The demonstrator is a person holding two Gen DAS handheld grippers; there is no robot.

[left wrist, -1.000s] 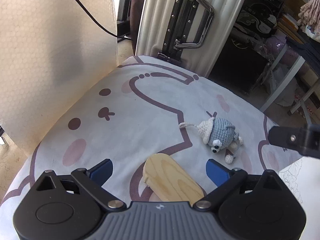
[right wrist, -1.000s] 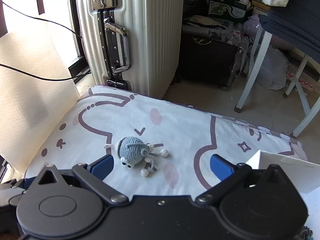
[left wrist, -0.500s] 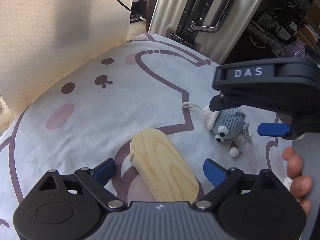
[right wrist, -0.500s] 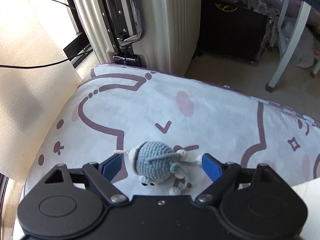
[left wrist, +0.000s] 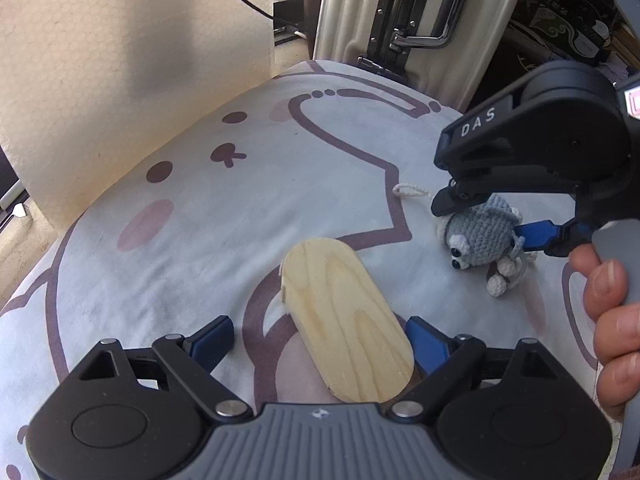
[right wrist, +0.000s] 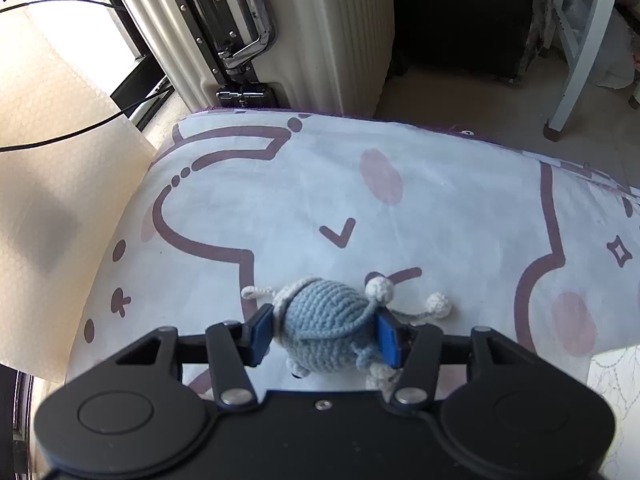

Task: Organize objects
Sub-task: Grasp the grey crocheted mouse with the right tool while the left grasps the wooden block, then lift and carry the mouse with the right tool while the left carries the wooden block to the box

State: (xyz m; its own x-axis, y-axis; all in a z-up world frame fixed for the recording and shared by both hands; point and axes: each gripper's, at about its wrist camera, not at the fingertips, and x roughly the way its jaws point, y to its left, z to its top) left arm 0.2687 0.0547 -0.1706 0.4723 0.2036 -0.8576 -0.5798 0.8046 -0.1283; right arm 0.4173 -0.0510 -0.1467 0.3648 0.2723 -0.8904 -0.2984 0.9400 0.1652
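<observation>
Since half a second ago, the right gripper [right wrist: 325,334] has come down over the crocheted mouse [right wrist: 326,330], and its blue pads [right wrist: 261,334] now press the toy's flanks, clamped on it. From the left wrist view the same gripper [left wrist: 490,218] shows white letters "DAS" on its black arm, with the person's right hand [left wrist: 612,304] wrapped round the grey handle. The mouse [left wrist: 480,236] is knitted in grey-blue yarn with cream ears, cream ball feet, black bead eyes and a thin cream loop tail; it lies on the cushion [right wrist: 440,208] towards its right edge. The left gripper [left wrist: 320,342] has its jaws spread apart, straddling the near end of a smooth, oblong, round-ended wooden block [left wrist: 344,320] with pale grain, which rests on the cushion's near edge. The cushion cover is soft white cloth printed with brown outlines and pink ovals. Behind its far edge stands a ribbed cream suitcase [right wrist: 320,32] with a chrome handle.
</observation>
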